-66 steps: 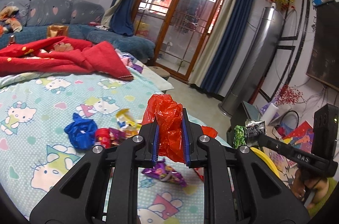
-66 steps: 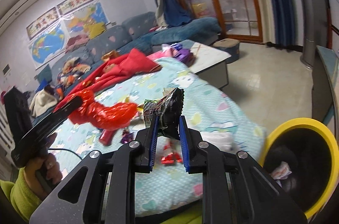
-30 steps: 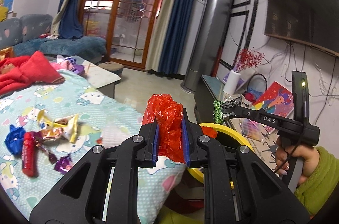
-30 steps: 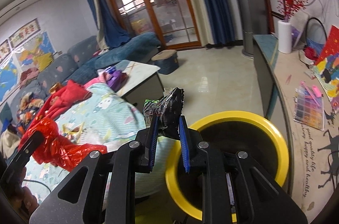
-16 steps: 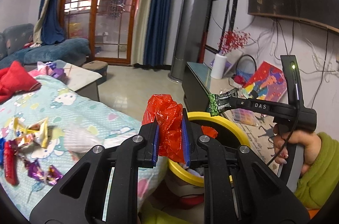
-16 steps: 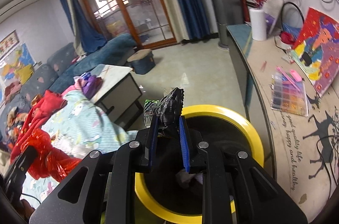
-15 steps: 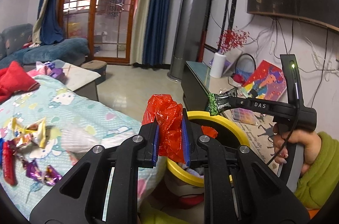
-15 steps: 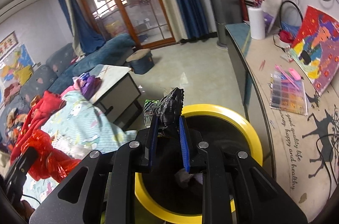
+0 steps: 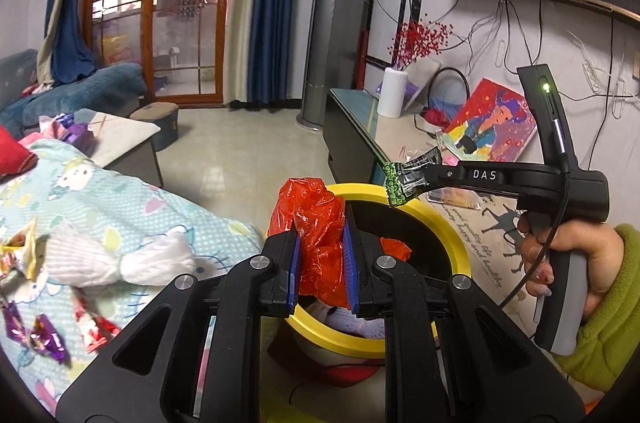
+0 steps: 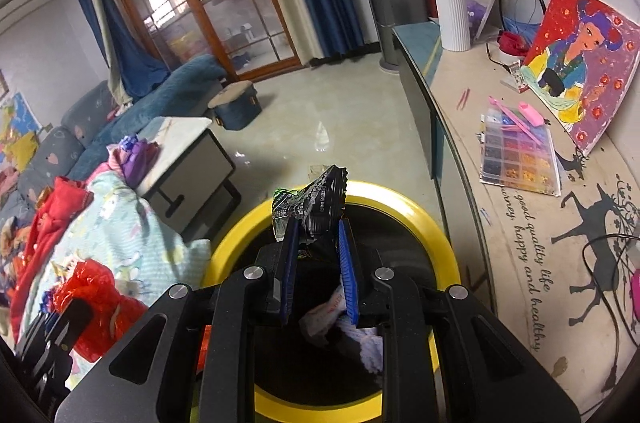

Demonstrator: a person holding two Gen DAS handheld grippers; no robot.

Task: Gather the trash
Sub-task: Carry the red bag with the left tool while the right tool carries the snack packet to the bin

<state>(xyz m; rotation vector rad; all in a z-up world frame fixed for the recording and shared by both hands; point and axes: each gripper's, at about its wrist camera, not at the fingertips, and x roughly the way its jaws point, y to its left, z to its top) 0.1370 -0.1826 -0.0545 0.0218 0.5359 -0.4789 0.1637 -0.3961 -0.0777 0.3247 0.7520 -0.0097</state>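
The right gripper (image 10: pixel 316 255), clamped on a dark wrapper (image 10: pixel 320 207), hung directly over the yellow bin (image 10: pixel 432 223). The left gripper (image 9: pixel 322 263), clamped on a red bag (image 9: pixel 316 223), sat above the bin's near rim, so the right hand was better placed.

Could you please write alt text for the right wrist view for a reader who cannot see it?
The right gripper holds a crumpled black-and-green wrapper above a yellow-rimmed bin that already contains scraps. At lower left, the left gripper holds a red plastic bag.

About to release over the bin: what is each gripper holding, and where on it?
Left gripper: crumpled red plastic bag, pinched mid-bunch. Right gripper: black-green snack wrapper, clamped at its lower end.
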